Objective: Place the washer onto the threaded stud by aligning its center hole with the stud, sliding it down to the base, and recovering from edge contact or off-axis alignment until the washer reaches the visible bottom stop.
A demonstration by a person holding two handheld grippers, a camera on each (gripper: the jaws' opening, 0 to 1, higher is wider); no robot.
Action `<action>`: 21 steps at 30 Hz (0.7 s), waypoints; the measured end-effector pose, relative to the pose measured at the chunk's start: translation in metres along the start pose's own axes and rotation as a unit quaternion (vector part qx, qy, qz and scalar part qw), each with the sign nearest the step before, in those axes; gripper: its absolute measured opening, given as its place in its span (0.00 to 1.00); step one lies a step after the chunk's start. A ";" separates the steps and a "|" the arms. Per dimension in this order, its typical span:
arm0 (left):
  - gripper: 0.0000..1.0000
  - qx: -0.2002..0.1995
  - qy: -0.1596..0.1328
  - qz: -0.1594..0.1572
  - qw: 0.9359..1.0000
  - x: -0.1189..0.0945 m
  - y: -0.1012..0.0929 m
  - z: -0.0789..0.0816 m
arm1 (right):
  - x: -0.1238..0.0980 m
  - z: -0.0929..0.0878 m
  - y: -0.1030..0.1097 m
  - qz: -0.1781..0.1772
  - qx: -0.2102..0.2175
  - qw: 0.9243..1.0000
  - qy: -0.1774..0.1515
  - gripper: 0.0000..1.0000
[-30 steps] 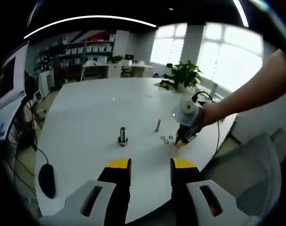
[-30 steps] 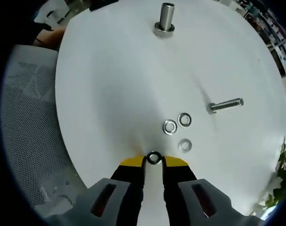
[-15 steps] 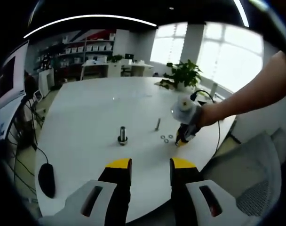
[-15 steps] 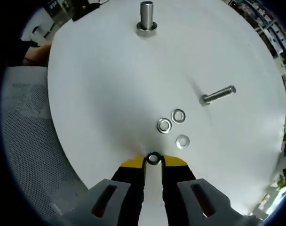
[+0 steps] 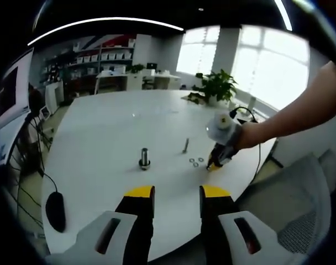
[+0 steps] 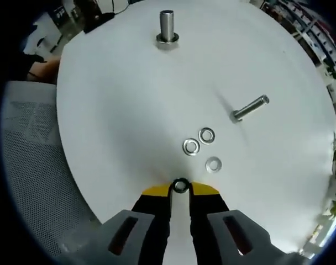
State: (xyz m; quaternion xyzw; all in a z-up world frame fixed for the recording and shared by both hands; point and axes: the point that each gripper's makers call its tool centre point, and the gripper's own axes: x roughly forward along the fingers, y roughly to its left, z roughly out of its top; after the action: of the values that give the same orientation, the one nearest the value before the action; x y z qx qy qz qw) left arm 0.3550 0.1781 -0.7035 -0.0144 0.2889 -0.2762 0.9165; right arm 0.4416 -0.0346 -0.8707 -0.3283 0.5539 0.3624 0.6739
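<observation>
Your right gripper (image 6: pixel 180 186) is clenched on the washer (image 6: pixel 180 185); keep it level and carry it toward the upright threaded stud (image 6: pixel 167 28) at the table's (image 6: pixel 118 121) far edge.

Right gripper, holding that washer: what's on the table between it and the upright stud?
In the right gripper view, the right gripper pinches a washer. Toward the upright stud lies mostly bare white table; three loose washers sit just right of that line.

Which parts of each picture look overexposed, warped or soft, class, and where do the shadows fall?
Left gripper view: the windows are blown out white, and the table edge bows with fisheye warp. Right gripper view: light is even, the loose washers and lying bolt cast only faint shadows, and the washer in the right tongs stays sharp.
</observation>
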 end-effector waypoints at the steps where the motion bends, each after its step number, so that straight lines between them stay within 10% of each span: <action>1: 0.31 0.001 0.000 -0.002 1.000 0.000 -0.001 0.000 | 0.000 0.000 0.000 -0.003 -0.003 1.000 -0.005 0.13; 21: 0.31 0.014 0.000 -0.009 1.000 0.002 -0.004 0.002 | -0.047 0.033 -0.036 -0.031 0.019 0.996 -0.081 0.13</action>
State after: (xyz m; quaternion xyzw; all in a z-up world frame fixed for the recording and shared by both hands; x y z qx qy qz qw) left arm 0.3556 0.1736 -0.7019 -0.0045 0.2848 -0.2880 0.9143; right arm 0.4838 -0.0312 -0.8172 -0.3019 0.4939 0.3560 0.7336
